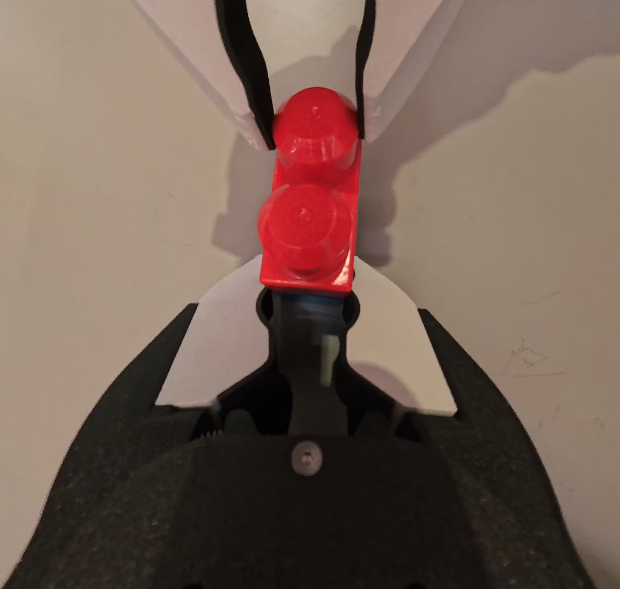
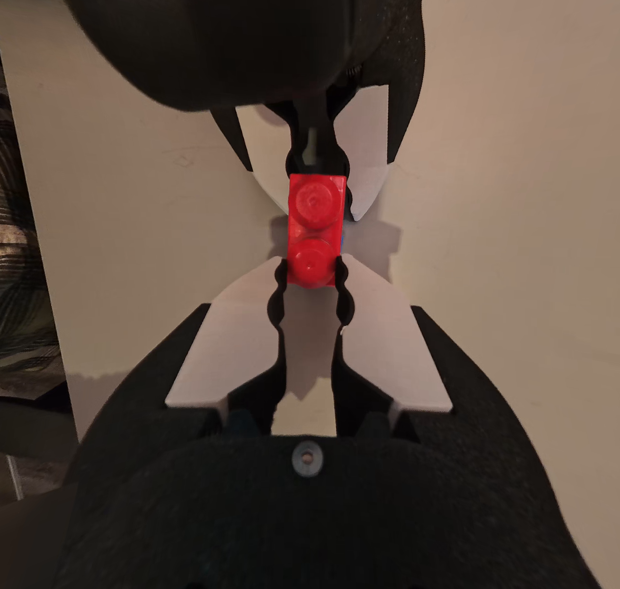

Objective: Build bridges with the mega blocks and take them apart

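A red two-stud block [image 1: 308,224] is held between both grippers above the cream table. My left gripper [image 1: 307,296] is shut at the block's near end, on a blue block [image 1: 308,301] that sits under the red one and is mostly hidden. My right gripper [image 1: 315,133] reaches in from the far side, its black pads shut on the red block's far end. In the right wrist view, my right gripper [image 2: 312,271] clamps the red block [image 2: 313,227] at its near stud. The left gripper [image 2: 317,170] is opposite it, and a sliver of the blue block [image 2: 342,241] shows.
The cream table top [image 1: 100,204] lies under both grippers. In the right wrist view the table's left edge [image 2: 33,237] drops off to a dark patterned surface [image 2: 20,287] beyond it. The grippers' ends are close to 7 cm from one another.
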`<state>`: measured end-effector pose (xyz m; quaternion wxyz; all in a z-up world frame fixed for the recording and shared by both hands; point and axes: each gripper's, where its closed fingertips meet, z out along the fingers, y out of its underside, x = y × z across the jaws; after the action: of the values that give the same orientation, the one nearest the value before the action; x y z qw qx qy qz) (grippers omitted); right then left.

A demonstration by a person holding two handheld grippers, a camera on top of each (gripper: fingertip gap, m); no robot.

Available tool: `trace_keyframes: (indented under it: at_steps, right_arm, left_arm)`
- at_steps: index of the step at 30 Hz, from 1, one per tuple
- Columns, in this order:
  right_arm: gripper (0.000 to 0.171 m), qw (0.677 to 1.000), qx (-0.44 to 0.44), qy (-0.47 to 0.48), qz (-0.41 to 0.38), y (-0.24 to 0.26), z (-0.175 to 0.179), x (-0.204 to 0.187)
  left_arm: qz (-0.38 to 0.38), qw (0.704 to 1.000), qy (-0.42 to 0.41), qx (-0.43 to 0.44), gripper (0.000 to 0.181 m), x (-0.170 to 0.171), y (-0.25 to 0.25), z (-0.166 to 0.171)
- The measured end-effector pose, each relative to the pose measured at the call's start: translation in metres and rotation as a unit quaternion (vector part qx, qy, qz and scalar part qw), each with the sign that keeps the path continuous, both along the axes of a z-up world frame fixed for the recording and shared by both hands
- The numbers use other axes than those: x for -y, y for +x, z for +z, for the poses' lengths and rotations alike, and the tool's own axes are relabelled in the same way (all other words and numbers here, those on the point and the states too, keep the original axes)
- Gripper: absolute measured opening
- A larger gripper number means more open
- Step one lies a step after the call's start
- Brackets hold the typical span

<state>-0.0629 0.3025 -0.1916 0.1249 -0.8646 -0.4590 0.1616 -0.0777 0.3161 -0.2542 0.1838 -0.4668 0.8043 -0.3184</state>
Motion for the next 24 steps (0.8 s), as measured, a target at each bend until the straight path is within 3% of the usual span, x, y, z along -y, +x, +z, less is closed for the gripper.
trace_keyframes:
  at_steps: [24]
  right_arm:
    - [0.029, 0.995, 0.091, 0.025, 0.020, 0.0001, -0.0091, 0.0003]
  left_arm:
    - [0.001, 1.000, 0.016, 0.003, 0.041, -0.0001, 0.0002, 0.0008]
